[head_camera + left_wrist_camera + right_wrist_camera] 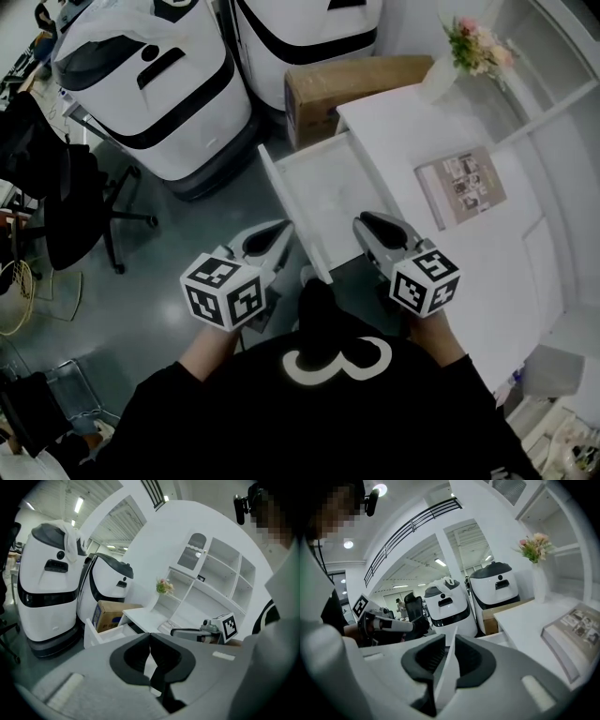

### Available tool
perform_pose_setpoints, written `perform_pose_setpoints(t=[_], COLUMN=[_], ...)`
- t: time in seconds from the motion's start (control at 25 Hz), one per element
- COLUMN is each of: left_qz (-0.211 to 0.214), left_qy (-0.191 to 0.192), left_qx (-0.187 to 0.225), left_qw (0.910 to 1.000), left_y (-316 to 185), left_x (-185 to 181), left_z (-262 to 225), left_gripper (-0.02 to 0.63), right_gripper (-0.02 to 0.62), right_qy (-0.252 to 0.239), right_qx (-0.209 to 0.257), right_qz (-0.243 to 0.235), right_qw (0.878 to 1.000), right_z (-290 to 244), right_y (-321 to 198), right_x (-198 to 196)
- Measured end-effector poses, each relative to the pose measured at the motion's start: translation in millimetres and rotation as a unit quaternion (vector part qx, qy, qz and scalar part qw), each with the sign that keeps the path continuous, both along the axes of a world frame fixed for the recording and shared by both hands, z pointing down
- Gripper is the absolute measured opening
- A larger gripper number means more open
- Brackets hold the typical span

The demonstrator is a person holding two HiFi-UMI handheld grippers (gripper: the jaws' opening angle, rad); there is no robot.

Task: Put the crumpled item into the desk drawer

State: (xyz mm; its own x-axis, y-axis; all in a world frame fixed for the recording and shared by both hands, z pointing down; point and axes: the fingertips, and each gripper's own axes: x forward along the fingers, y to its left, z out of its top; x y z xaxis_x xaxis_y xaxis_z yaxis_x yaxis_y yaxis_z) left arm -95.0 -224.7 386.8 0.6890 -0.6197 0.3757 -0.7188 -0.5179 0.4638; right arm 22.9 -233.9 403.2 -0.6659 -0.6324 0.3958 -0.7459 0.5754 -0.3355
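Head view first: the desk drawer [292, 208] is being shown pulled open at 12 o'clock of the person. Its front panel is running between the left gripper [283, 229] at 11 o'clock and the right gripper [364, 222] at 1 o'clock. Only the left gripper view is giving its jaws: clenched tip to tip, nothing caught. Only the right gripper view is showing a thin white edge [446, 667] standing in its narrow jaw gap, released rather than clamped, with a sliver being left on one side. Where the crumpled item lies cannot be told from any view. A booklet [461, 186] is being seen on the desk [403, 127] at 2 o'clock.
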Motion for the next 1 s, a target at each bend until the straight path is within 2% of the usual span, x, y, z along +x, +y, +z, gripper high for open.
perform_pose_setpoints(t=[0.24,0.6,0.84,1.0], left_qz=[0.017,0.035,0.044,0.048], left_qy=[0.001,0.008,0.012,0.011], left_qx=[0.030,0.045,0.049,0.048], left_qw=[0.9994,0.9983,0.9978,0.9976], left_y=[21.6,42.8,46.0,46.2], left_x=[5.9,13.1,16.7,20.5], left_z=[-28.1,-45.2,-49.1,-47.5], left_gripper=[0.011,0.011,0.011,0.011], right_gripper=[0.005,0.003,0.002,0.003], right_qy=[-0.023,-0.065,-0.044,-0.049], right_qx=[0.016,0.030,0.039,0.035], right_qz=[-0.005,-0.022,-0.027,-0.029], right_qw=[1.000,0.997,0.998,0.998], right_z=[-21.0,-42.3,-41.1,-40.0], right_y=[27.7,49.1,55.7,57.7], right_x=[0.3,-4.2,-4.5,-4.6])
